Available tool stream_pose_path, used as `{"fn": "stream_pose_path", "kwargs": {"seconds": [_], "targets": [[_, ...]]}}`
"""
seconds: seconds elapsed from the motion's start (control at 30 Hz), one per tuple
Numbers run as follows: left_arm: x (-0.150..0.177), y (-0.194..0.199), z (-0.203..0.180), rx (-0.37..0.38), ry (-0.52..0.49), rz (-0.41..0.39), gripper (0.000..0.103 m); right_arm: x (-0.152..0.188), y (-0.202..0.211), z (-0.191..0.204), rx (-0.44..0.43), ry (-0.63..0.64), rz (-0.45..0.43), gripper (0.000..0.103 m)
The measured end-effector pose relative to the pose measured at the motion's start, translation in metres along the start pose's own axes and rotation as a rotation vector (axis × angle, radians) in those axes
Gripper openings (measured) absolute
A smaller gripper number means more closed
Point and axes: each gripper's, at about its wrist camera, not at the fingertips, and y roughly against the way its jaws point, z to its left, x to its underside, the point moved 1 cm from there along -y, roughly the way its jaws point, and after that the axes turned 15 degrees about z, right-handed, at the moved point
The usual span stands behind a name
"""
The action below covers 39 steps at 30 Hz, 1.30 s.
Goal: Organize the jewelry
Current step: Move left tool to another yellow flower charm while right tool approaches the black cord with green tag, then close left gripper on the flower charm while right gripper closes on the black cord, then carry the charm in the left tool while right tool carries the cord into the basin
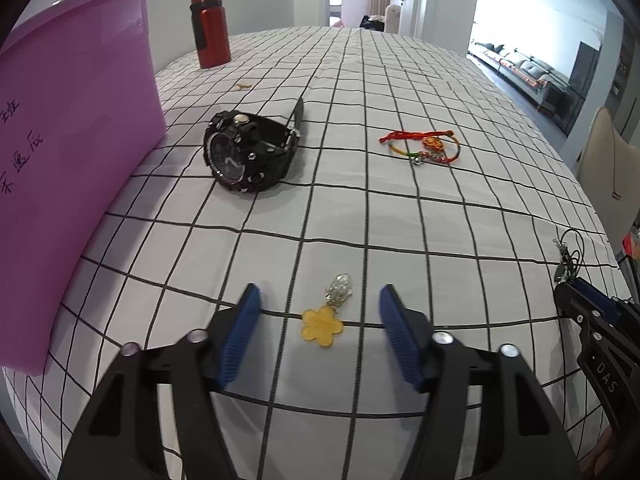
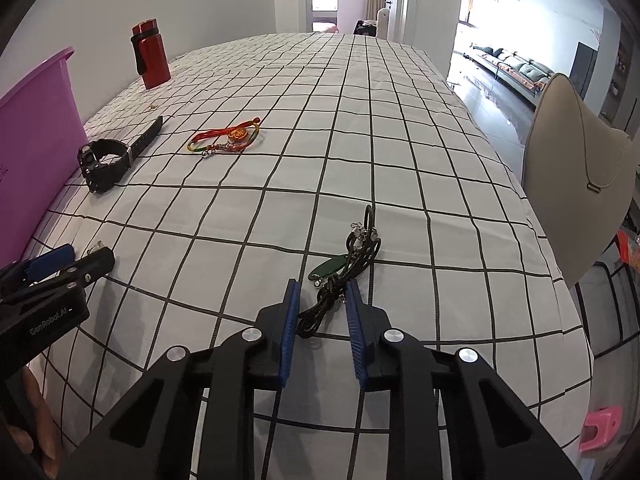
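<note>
My left gripper (image 1: pixel 320 300) is open, its blue pads either side of a yellow flower charm (image 1: pixel 322 326) with a clear pendant, lying on the checked cloth. A black watch (image 1: pixel 248 148) and a red-green cord bracelet (image 1: pixel 424 146) lie farther off. My right gripper (image 2: pixel 322 292) is partly open around the near end of a black cord necklace (image 2: pixel 348 268) with a green pendant; the pads do not clearly touch it. The watch (image 2: pixel 108 158) and bracelet (image 2: pixel 226 140) also show in the right wrist view.
A purple tub (image 1: pixel 68 140) stands at the left. A red bottle (image 1: pixel 210 28) stands at the back left. A beige necklace bust (image 2: pixel 580 168) stands at the right table edge. A pink object (image 2: pixel 602 432) lies on the floor at right.
</note>
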Motion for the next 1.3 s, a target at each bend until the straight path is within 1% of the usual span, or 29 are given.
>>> {"fn": "stream_pose_path", "kwargs": {"seconds": [0.07, 0.1, 0.13, 0.17, 0.23, 0.27, 0.37, 0.67, 0.77, 0.8, 0.9, 1.07, 1.3], "targets": [[0.0, 0.001, -0.002, 0.005, -0.01, -0.005, 0.043, 0.001, 0.0, -0.001, -0.002, 0.0, -0.001, 0.02], [0.0, 0.001, -0.003, 0.007, -0.014, -0.007, 0.04, 0.001, 0.0, -0.001, -0.002, -0.001, -0.001, 0.018], [0.001, 0.002, -0.004, 0.01, -0.019, -0.011, 0.033, 0.001, 0.0, -0.002, -0.003, -0.001, -0.002, 0.018], [0.001, 0.002, -0.006, 0.014, -0.024, -0.014, 0.024, 0.002, 0.0, -0.002, -0.004, 0.0, -0.002, 0.017], [0.003, 0.003, -0.008, 0.017, -0.034, -0.017, 0.016, 0.002, 0.001, -0.002, -0.006, 0.001, -0.004, 0.014], [0.004, 0.003, -0.009, 0.013, -0.036, -0.019, 0.016, 0.002, 0.001, -0.002, -0.007, 0.001, -0.004, 0.012], [0.003, 0.004, -0.008, 0.017, -0.031, -0.02, 0.015, 0.004, 0.002, -0.003, -0.018, 0.005, -0.006, 0.01], [0.008, 0.006, -0.009, 0.038, -0.008, 0.008, 0.015, 0.008, 0.013, -0.006, -0.082, 0.012, -0.025, 0.01], [0.01, 0.013, -0.01, 0.036, -0.001, 0.015, 0.015, 0.006, 0.02, -0.01, -0.12, 0.002, -0.023, 0.01], [0.011, 0.017, -0.011, 0.034, 0.001, 0.016, 0.015, 0.006, 0.023, -0.012, -0.133, 0.0, -0.02, 0.01], [0.01, 0.027, -0.012, 0.035, 0.009, 0.024, 0.015, 0.005, 0.034, -0.014, -0.134, 0.015, -0.015, 0.01], [0.007, 0.055, -0.015, 0.033, 0.033, 0.019, 0.015, 0.004, 0.056, -0.016, -0.157, 0.041, 0.0, 0.01], [0.004, 0.105, -0.021, 0.02, 0.044, -0.014, 0.015, -0.003, 0.105, -0.015, -0.179, 0.109, -0.024, 0.01]]}}
